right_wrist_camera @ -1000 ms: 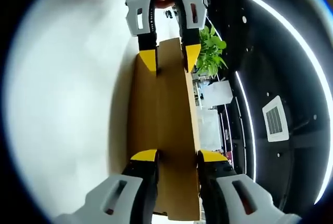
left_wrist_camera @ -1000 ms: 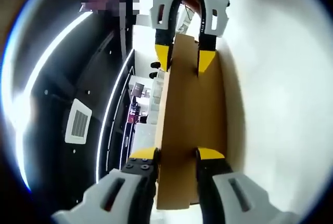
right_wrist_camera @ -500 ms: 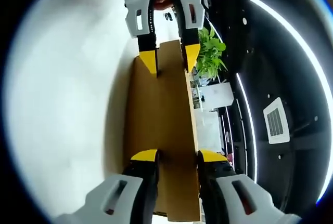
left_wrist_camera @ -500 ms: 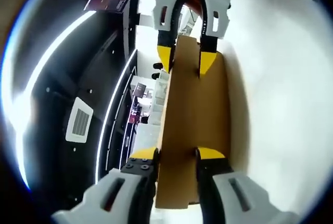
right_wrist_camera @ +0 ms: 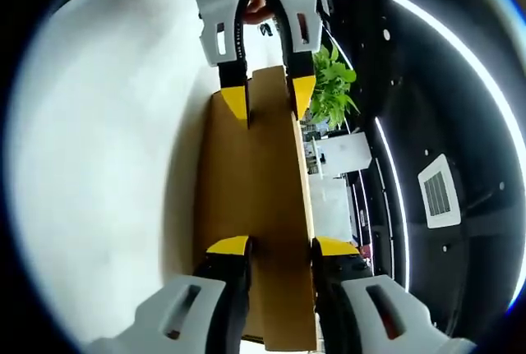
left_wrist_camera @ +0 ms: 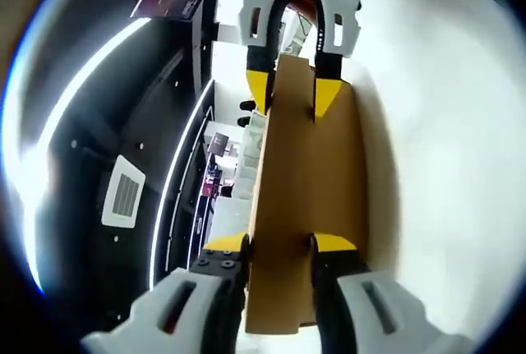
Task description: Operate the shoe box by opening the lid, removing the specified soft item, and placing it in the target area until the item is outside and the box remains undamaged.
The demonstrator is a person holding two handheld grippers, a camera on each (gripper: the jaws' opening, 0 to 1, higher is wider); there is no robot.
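I have the left gripper (left_wrist_camera: 279, 243) clamped on one end of a flat brown cardboard panel (left_wrist_camera: 308, 198), which I take to be the shoe box lid. The right gripper (right_wrist_camera: 279, 245) is clamped on the opposite end. In the left gripper view the right gripper appears at the far end of the panel, its yellow-tipped jaws pinching the cardboard edge. In the right gripper view the left gripper shows at the far end in the same manner. The panel spans the gap between both grippers and is held edge-on, clear of any surface I can identify.

Beside the panel is a broad white surface (left_wrist_camera: 444, 157); on the other side a dark ceiling (left_wrist_camera: 107, 124) with light strips and a vent. A green plant (right_wrist_camera: 333, 83) stands in the background of the right gripper view.

Assessment: the lid appears lifted away, so the opening step looks well under way or complete. The box body and the soft item are not identifiable, so I cannot confirm removal. Outstanding, by my judgement: set the lid aside, extract the item, place it in the target area. No creasing is evident on the cardboard.
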